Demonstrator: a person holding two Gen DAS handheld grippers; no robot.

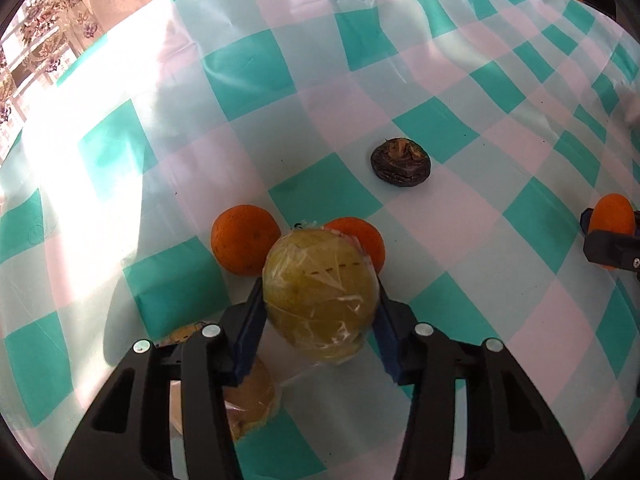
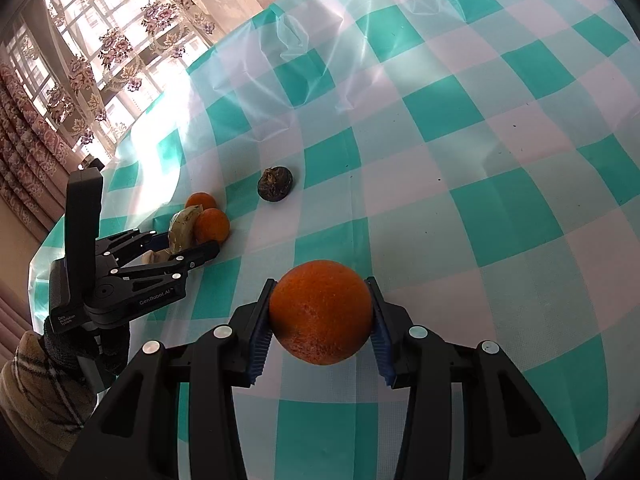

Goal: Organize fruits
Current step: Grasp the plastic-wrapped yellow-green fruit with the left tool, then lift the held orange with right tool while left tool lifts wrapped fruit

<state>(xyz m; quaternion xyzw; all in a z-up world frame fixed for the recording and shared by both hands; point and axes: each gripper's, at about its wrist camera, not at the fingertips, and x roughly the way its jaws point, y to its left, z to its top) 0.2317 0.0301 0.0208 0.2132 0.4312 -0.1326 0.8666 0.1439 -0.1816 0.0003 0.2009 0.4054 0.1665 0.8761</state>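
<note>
Right gripper [image 2: 322, 320]: clenched on one round, pebbly-skinned orange [image 2: 320, 312], held above the checked tablecloth [image 2: 480, 140].
Left gripper [image 1: 320, 300]: clamped on one yellow-green fruit wrapped in clear film [image 1: 320, 292]; a second wrapped fruit [image 1: 250, 400] lying beneath.
Two loose oranges [image 1: 244, 240] just behind, on the cloth.
One dark, wrinkled, flattish fruit [image 1: 401, 163] farther off, apart.
Glossy teal-and-white plastic cloth throughout.
</note>
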